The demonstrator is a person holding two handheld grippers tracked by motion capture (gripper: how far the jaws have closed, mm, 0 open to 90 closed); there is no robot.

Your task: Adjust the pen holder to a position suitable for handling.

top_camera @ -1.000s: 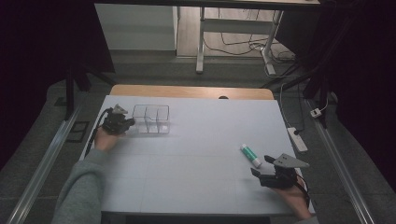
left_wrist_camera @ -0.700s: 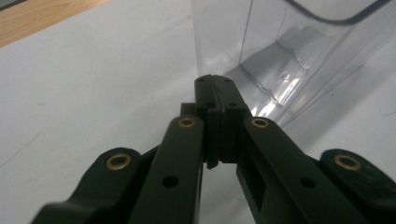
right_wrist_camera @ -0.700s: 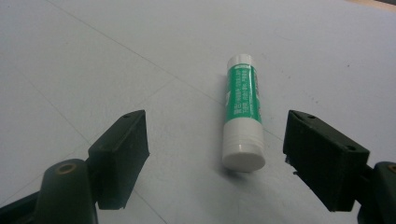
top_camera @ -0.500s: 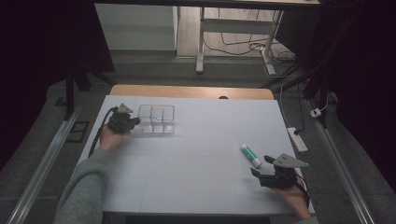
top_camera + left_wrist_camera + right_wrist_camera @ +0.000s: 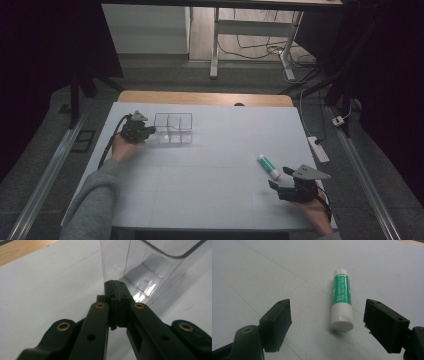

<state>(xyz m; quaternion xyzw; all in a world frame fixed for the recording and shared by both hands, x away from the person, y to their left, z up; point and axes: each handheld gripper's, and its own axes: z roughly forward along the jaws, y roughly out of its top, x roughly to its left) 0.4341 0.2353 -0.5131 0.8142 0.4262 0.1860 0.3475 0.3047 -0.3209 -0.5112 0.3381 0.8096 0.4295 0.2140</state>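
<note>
A smooth white tabletop (image 5: 210,150) with a wooden far edge carries a clear rigid plastic organiser box (image 5: 173,128) with compartments, at far left. The left black tool (image 5: 115,287) is clenched, its tips against the box's wall. The right black tool (image 5: 327,325) is spread wide, just short of a green-and-white cylindrical glue stick (image 5: 341,312) lying flat at near right.
</note>
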